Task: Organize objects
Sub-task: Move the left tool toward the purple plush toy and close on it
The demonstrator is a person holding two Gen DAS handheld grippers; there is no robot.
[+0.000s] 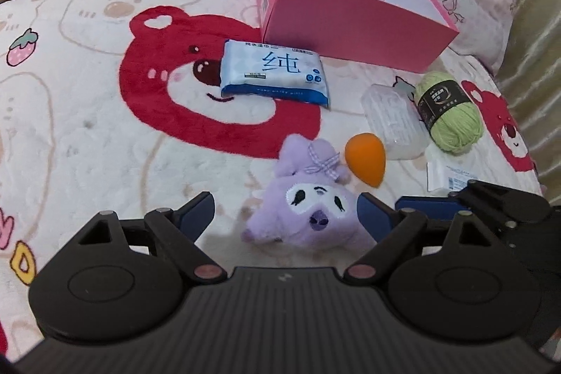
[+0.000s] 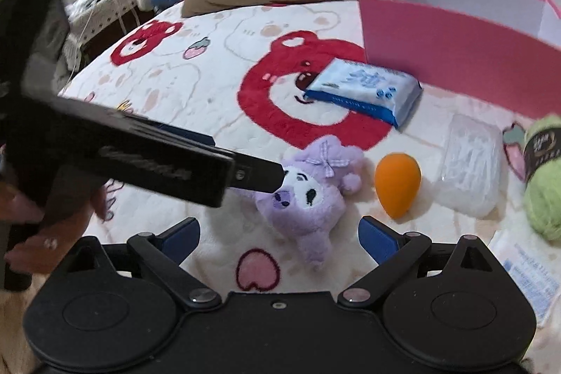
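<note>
On blanket: one plush between open left hand-held gripper; right hand-held gripper open, empty.

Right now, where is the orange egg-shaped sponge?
In both wrist views the orange sponge lies on the bear-print blanket, between the purple plush toy and the clear plastic case, in front of the pink box.

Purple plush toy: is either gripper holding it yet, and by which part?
Nothing is held. The left gripper straddles the purple plush toy at its head, pads not pressing. The right gripper is open and empty.
</note>
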